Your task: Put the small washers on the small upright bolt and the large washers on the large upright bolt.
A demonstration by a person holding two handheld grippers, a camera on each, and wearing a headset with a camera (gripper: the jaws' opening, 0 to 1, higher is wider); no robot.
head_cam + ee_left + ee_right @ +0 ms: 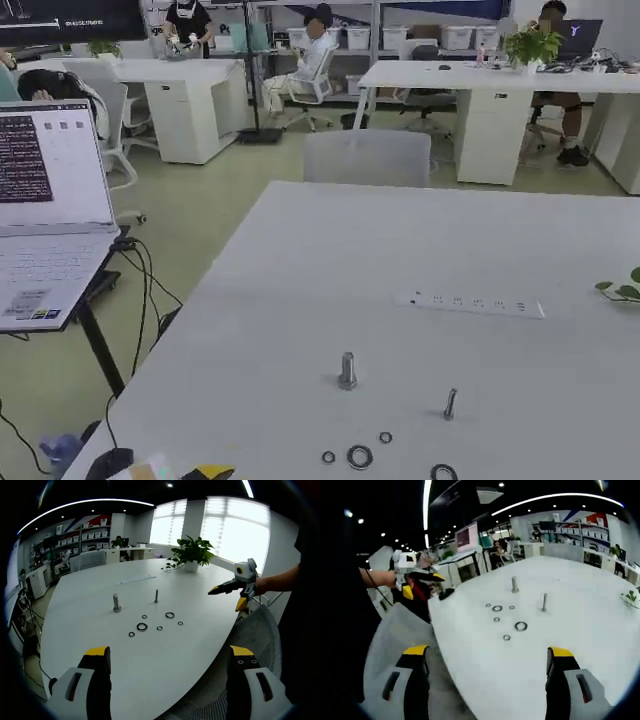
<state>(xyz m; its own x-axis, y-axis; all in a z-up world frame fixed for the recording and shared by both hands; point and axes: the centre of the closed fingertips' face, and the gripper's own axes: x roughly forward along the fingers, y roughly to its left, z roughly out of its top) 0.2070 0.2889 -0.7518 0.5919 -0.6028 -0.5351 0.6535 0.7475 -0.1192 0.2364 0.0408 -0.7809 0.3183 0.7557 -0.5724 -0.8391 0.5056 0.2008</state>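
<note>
Washers (142,627) lie loose and flat on the white surface (400,250), on the near side of both upright bolts; the large bolt (347,371) stands left, the small bolt (450,404) right, both bare; the left hand-held gripper (169,655) and right hand-held gripper (487,652) hover off the near edge, jaws apart and empty; probably best to pinch one ring by its rim, checking its size first.

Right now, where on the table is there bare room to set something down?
Bare: the wide stretch of table beyond the power strip, and left of the large bolt. Crowded: near edge, washers scattered in front of it and the small bolt.
</note>
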